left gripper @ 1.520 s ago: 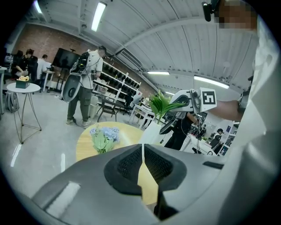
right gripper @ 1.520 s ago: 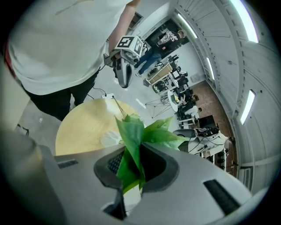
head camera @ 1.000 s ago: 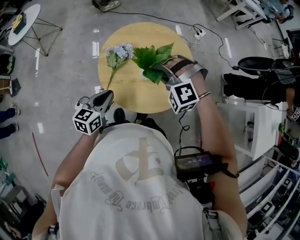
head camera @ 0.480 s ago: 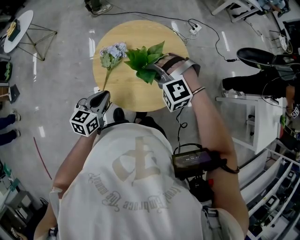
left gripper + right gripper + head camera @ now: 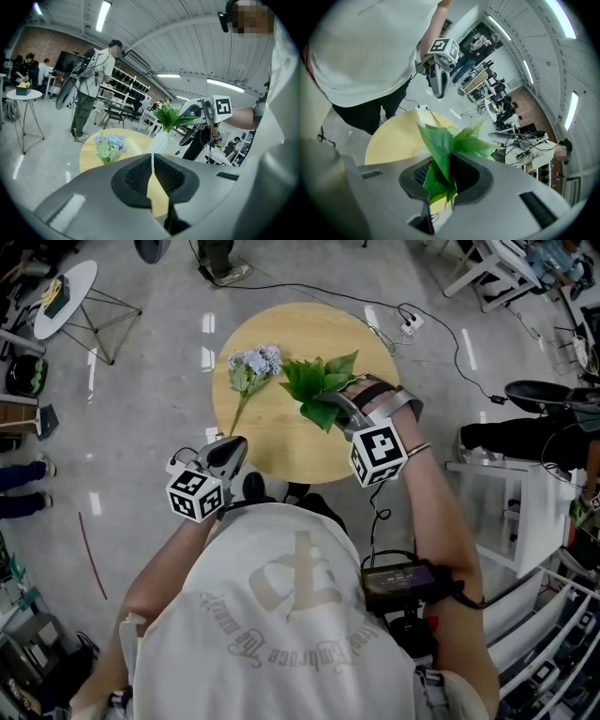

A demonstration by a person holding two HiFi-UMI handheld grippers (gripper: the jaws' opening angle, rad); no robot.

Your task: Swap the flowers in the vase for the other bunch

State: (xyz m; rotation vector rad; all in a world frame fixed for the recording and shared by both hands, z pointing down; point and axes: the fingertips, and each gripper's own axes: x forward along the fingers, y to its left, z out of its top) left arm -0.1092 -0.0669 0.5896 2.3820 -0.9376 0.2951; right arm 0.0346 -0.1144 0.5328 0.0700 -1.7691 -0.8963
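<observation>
Green bunch [image 5: 314,381] sits in vase [image 5: 159,142]. The right hand-held gripper [image 5: 328,407] still pinches it, jaws opening. Left hand-held gripper [image 5: 232,451] is closed on nothing. Blue bunch [image 5: 255,362] lies on bench [image 5: 281,437]. Swap apparently nearly done.

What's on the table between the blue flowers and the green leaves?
Nothing: only bare wooden table lies between the blue flowers and the green leaves, as the head view shows.

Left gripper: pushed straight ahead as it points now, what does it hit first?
Probably the white vase holding the green bunch: it sits just beyond the tips of the shut left gripper in its own view. Blue flowers lie left of that line. Depth unclear; the table could come first.
</observation>
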